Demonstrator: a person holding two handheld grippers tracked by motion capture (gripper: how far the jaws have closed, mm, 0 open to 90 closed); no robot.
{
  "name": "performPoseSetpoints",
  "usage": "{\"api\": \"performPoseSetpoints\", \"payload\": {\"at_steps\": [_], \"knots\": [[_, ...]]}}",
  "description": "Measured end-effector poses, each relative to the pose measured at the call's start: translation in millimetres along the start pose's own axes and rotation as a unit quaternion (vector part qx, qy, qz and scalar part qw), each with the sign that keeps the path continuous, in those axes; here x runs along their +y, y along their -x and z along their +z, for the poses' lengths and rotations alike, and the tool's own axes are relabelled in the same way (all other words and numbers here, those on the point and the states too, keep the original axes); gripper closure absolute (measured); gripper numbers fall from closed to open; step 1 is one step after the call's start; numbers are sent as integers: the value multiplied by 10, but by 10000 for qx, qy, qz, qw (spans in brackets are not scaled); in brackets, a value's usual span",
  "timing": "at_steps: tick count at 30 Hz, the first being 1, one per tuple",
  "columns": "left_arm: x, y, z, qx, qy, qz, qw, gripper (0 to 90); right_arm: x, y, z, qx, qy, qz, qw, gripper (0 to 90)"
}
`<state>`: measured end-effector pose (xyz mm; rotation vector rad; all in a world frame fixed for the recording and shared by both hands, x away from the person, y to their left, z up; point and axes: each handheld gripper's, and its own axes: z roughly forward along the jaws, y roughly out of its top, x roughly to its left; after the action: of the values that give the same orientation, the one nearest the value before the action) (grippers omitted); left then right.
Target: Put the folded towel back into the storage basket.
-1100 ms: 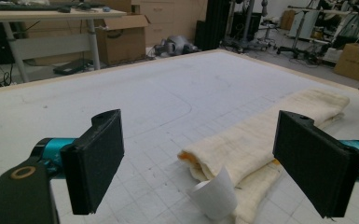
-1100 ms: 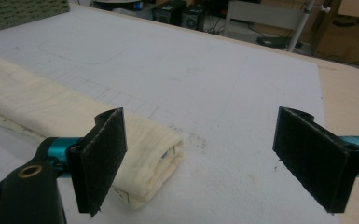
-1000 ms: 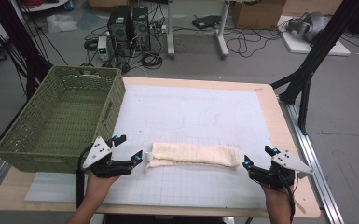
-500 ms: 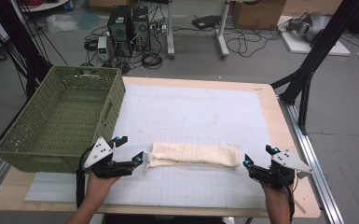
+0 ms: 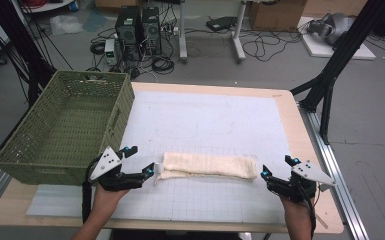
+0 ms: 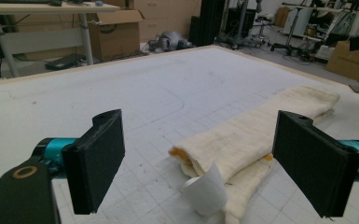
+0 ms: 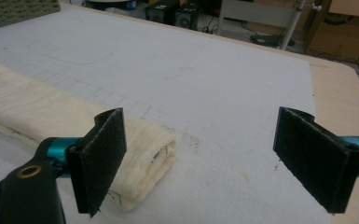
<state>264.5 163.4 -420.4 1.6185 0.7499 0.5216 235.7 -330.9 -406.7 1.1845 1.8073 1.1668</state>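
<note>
Approach step: left gripper (image 5: 149,172) and right gripper (image 5: 265,175), both spread, flank the folded towel (image 5: 208,165) at lower centre; next, presumably closing on its ends.

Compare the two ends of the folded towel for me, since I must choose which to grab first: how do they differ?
The folded towel has a left end that is loose, with layers parted and a white tag curling out; its right end is a tidy rounded fold. The left gripper almost touches its end; the right gripper sits slightly off its end. Both ends lie flat on the white mat.
</note>
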Motion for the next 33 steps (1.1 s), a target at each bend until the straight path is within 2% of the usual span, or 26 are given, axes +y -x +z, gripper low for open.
{"api": "performPoseSetpoints", "payload": {"at_steps": [9, 14, 22, 29, 30, 33], "knots": [[67, 49, 20, -122, -17, -33, 9999, 172, 1, -1, 11, 19, 6, -22, 10000, 159], [149, 43, 23, -382, 19, -378, 9986, 168, 1, 7, 11, 33, 11, -12, 10000, 159], [280, 44, 64, -485, -110, -365, 9981, 169, -2, 9, 6, 11, -12, 5, 10000, 159], [398, 9, 209, -604, -409, -365, 9967, 172, 2, 5, 5, 8, -12, -36, 10000, 159], [416, 2, 267, -639, -550, -352, 9958, 173, 2, 7, 6, 3, -10, -70, 10000, 159], [420, -5, 361, -649, -761, -358, 9943, 178, 2, 5, 6, 8, -27, -70, 10000, 159]]}}
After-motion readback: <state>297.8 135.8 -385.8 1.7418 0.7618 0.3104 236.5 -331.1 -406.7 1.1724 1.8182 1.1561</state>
